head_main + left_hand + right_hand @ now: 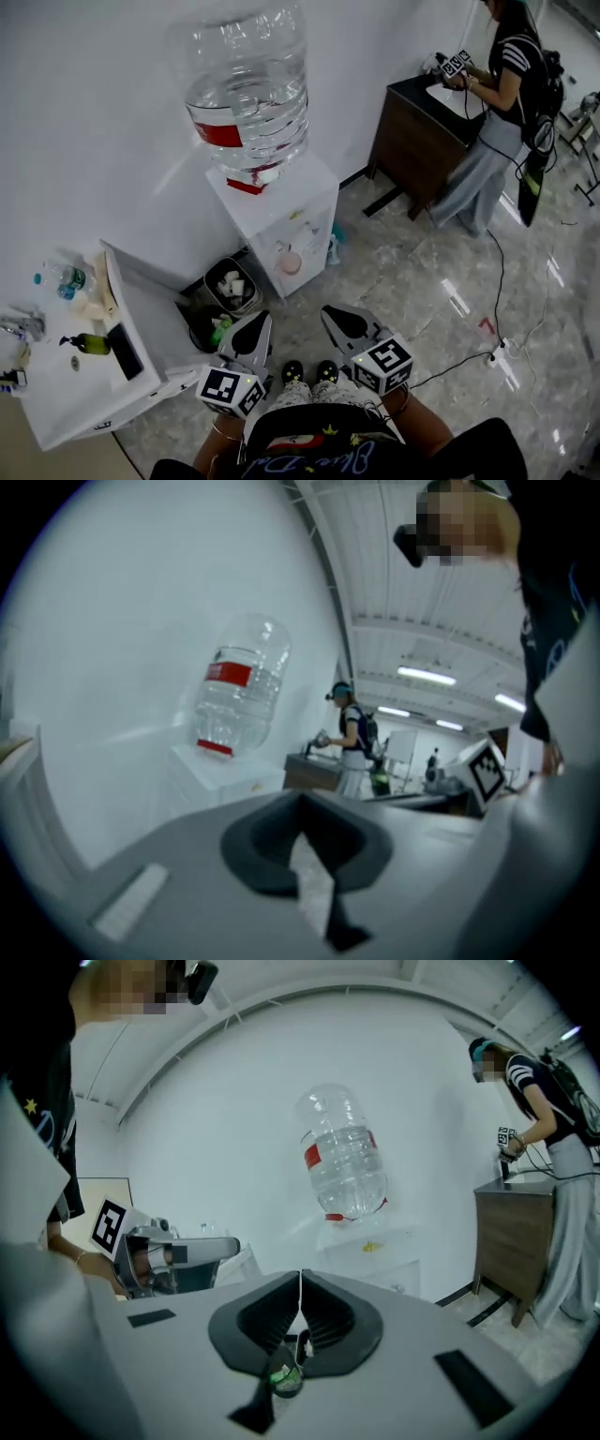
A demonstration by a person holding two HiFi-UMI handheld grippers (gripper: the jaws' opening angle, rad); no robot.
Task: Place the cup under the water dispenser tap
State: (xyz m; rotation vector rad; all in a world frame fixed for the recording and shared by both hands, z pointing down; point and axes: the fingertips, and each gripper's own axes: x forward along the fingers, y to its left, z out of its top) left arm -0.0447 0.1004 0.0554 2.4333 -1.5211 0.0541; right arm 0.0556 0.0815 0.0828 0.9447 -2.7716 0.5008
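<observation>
Reading both claws as fully closed and empty: right gripper and left gripper have jaws meeting tip to tip. The water dispenser stands mid-frame in my head view; the pinkish round thing on its front may be the cup, I cannot tell.

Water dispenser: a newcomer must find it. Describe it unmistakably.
Against the white wall, between the white counter and the dark cabinet, stands the water dispenser, a white box. Only it carries an upturned clear bottle with a red label.
</observation>
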